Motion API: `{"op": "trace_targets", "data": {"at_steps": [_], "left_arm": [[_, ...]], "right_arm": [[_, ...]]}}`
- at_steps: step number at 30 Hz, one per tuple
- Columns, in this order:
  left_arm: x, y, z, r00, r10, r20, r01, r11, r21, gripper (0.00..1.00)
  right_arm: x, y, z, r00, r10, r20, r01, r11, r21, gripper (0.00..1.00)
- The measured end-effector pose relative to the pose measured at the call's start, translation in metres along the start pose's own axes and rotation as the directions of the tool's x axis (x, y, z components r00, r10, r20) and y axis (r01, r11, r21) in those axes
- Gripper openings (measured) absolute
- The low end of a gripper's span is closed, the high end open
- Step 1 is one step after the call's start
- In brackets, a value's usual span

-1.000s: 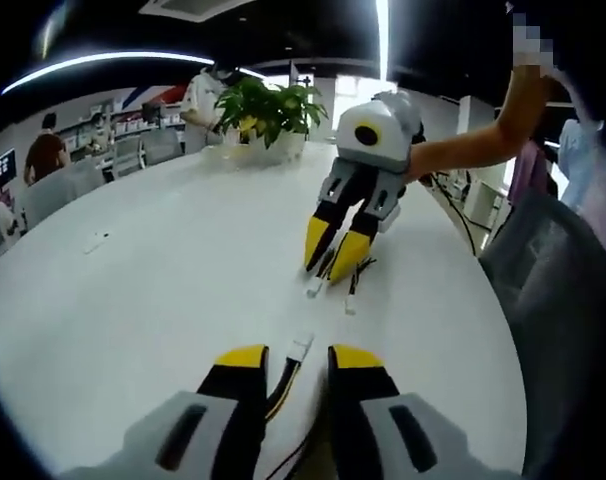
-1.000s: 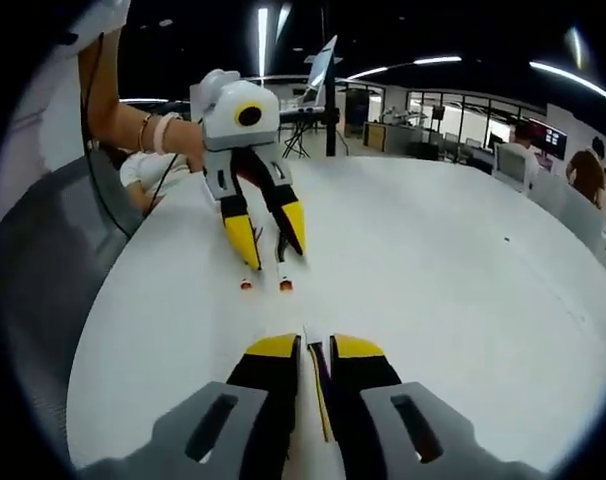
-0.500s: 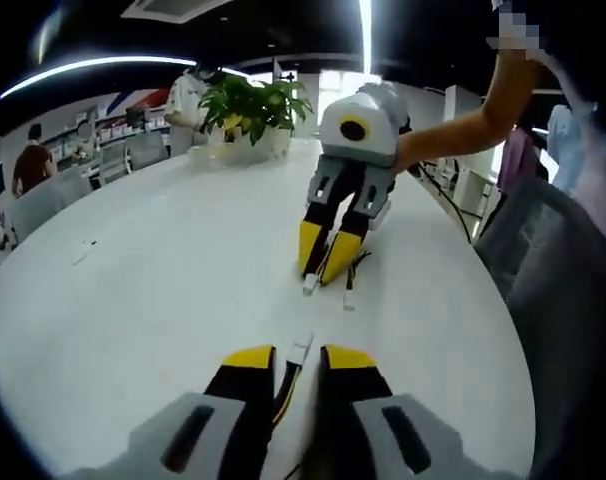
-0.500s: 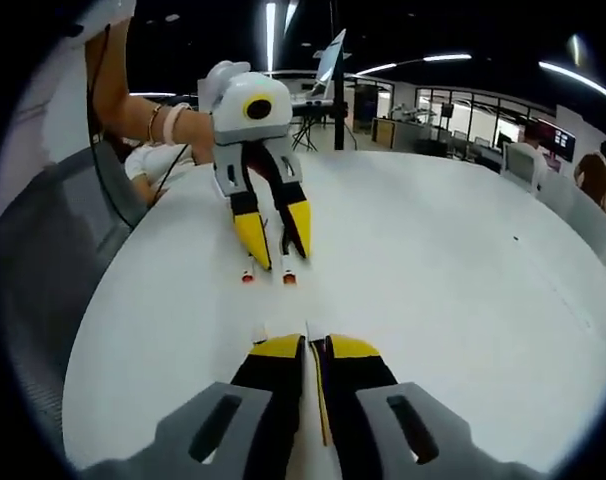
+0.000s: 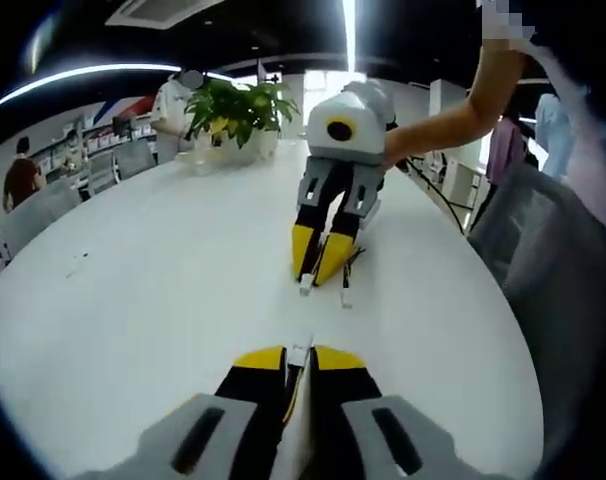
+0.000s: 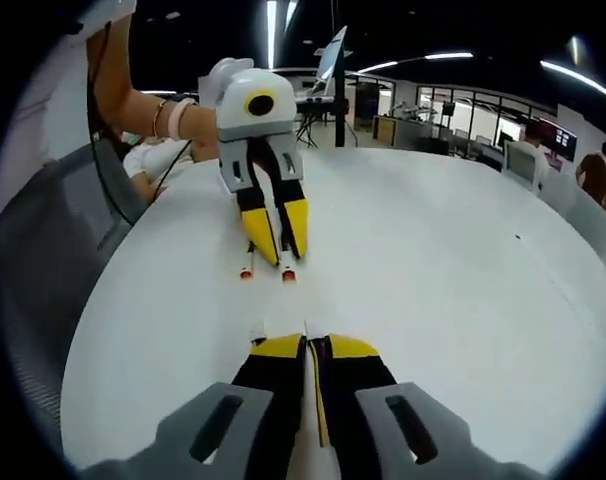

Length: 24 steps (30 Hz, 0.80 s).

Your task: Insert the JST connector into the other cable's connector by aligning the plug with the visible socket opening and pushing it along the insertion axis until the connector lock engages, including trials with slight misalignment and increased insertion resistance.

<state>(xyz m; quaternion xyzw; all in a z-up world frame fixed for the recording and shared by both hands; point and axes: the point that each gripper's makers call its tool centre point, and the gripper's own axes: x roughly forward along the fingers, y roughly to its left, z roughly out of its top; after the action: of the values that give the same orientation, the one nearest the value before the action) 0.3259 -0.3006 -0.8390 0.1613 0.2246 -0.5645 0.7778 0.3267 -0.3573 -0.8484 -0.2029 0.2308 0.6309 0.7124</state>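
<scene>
Left gripper [image 5: 299,356] pinches one white connector [image 5: 301,349], right gripper [image 6: 305,346] pinches its cable [image 6: 316,400]; both near the table's [image 5: 133,260] edge, well apart, so mating is not started

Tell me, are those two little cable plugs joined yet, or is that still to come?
Still to come. Each gripper is shut on a cable: the left gripper holds a white connector, the right gripper another cable end. Bare white table separates them, so aligning and pushing together remain.
</scene>
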Motion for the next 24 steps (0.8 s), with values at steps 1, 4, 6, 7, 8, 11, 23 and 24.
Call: {"op": "trace_targets", "data": {"at_steps": [1, 4, 6, 7, 8, 11, 23, 24], "left_arm": [[0.0005, 0.0001, 0.0, 1.0, -0.001, 0.001, 0.001, 1.0, 0.002, 0.03], [0.002, -0.0008, 0.0012, 1.0, -0.008, 0.007, 0.008, 1.0, 0.008, 0.03], [0.0028, -0.0008, 0.0007, 1.0, -0.012, 0.006, 0.012, 1.0, 0.016, 0.03], [0.0031, -0.0012, 0.0005, 1.0, -0.014, 0.004, 0.014, 1.0, 0.019, 0.03], [0.0034, -0.0013, -0.0002, 1.0, -0.016, 0.002, 0.016, 1.0, 0.024, 0.03], [0.0039, -0.0015, -0.0004, 1.0, -0.017, 0.004, 0.017, 0.999, 0.034, 0.03], [0.0035, -0.0049, -0.0046, 0.998, -0.04, 0.047, 0.037, 0.998, 0.051, 0.02], [0.0033, -0.0051, -0.0045, 0.998, -0.04, 0.054, 0.037, 0.998, 0.053, 0.02]], "right_arm": [[0.0, -0.0004, -0.0002, 1.0, 0.0, 0.0, 0.0, 1.0, 0.0, 0.05], [0.0004, -0.0009, -0.0001, 1.0, 0.004, 0.006, -0.004, 1.0, 0.011, 0.05], [0.0012, -0.0008, -0.0008, 1.0, 0.007, 0.009, -0.007, 1.0, 0.011, 0.06], [0.0014, -0.0009, -0.0009, 1.0, 0.007, 0.009, -0.007, 1.0, 0.011, 0.06], [0.0015, -0.0005, -0.0008, 1.0, 0.007, 0.01, -0.007, 1.0, 0.01, 0.06], [0.0024, -0.0005, -0.0009, 1.0, 0.011, 0.019, -0.011, 1.0, 0.007, 0.06], [0.0021, -0.0008, -0.0033, 0.995, 0.008, 0.098, -0.008, 1.0, -0.001, 0.05], [0.0012, -0.0002, -0.0007, 0.994, 0.007, 0.108, -0.007, 1.0, 0.001, 0.05]]}}
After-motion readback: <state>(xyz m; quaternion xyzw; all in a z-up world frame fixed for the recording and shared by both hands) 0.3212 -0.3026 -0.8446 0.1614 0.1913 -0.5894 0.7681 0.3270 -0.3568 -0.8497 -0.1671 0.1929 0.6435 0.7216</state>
